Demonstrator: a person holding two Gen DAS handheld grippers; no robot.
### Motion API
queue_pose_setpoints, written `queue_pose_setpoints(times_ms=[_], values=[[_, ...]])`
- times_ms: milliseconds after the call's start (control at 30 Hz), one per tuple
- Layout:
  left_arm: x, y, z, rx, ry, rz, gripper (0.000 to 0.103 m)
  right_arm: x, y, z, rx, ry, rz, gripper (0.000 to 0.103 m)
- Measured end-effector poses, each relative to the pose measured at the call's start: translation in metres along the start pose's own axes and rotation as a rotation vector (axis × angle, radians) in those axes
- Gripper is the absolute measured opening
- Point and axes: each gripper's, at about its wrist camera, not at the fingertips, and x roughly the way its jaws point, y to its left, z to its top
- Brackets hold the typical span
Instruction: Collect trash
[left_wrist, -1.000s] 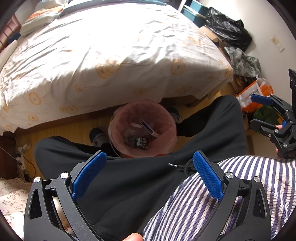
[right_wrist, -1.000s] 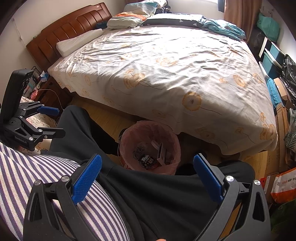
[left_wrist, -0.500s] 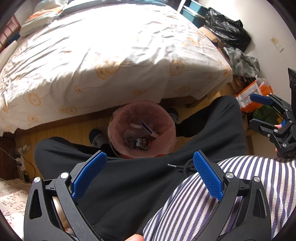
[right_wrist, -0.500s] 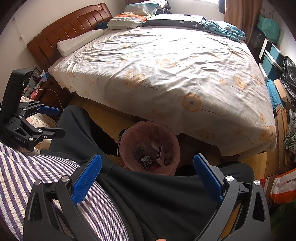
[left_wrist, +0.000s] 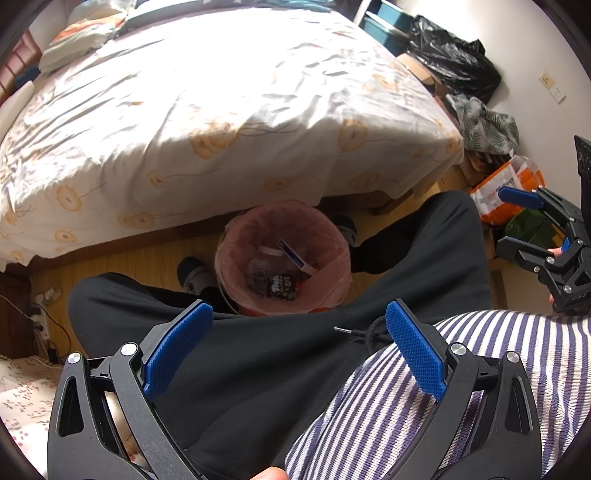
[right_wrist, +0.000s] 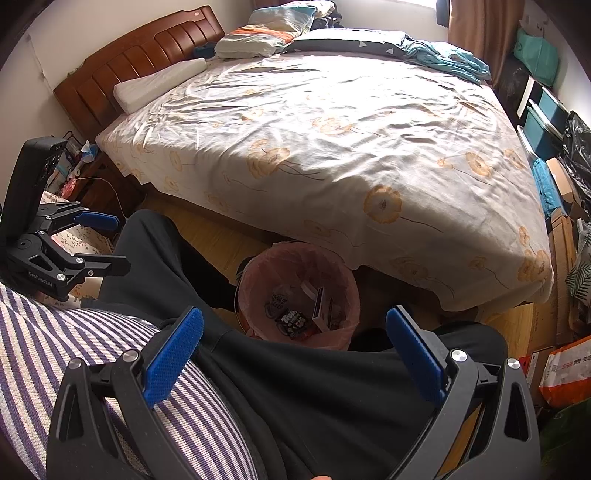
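Note:
A small bin lined with a pink bag (left_wrist: 334, 236) (right_wrist: 347, 277) stands on the wooden floor at the bed's edge, between a seated person's feet. Inside lie snack wrappers (left_wrist: 282, 286) (right_wrist: 293, 323) and a small white and blue box (left_wrist: 293, 254) (right_wrist: 320, 308). My left gripper (left_wrist: 299, 341) (right_wrist: 110, 240) is open and holds nothing, above the person's dark trousers. My right gripper (right_wrist: 294, 341) (left_wrist: 517, 219) is also open and holds nothing, off to the right of the lap.
A bed with a flowered white cover (right_wrist: 332, 147) fills the far side. Black bags (left_wrist: 454, 62), clothes (left_wrist: 487, 125), boxes and an orange bag (left_wrist: 506, 188) crowd the right wall. A nightstand (right_wrist: 92, 177) and cables (left_wrist: 44, 325) sit at the left. The person's striped shirt (left_wrist: 443, 406) is below the grippers.
Both grippers stay open and almost still; the views have only drifted very slightly. The bin and its contents have not moved.

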Motion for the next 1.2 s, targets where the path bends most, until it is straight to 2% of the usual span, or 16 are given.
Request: queue_pose_setpoints(times_ms=[1200], values=[[-0.0027,-0.0002,0.0014,0.002,-0.004,-0.003,0.097,-0.0001,-0.0007,-0.0001,0.0,-0.002,0.001,0.098]])
